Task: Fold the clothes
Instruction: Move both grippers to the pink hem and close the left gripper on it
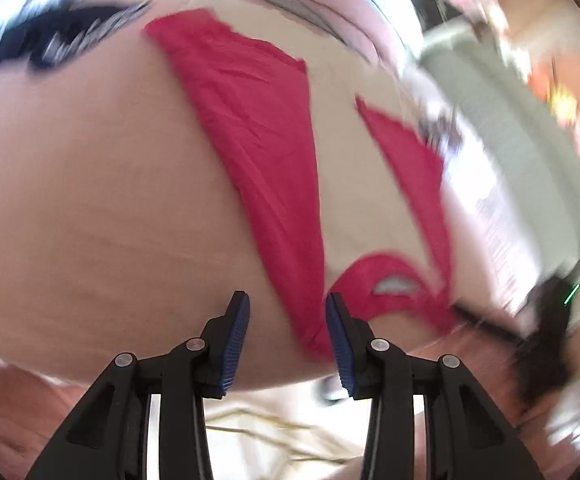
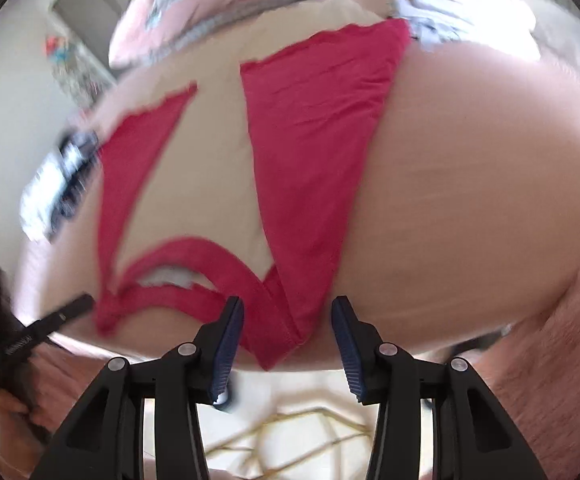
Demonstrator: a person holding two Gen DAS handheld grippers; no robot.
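Red cloth, a garment (image 1: 257,140) with its neckline toward us, lies spread in two long panels on the beige bed (image 1: 89,200). Its long axis runs away from us. We hold both claws released: the left claw (image 1: 287,344) above the garment's near edge, the right claw (image 2: 287,344) over its near corner, about equally near.
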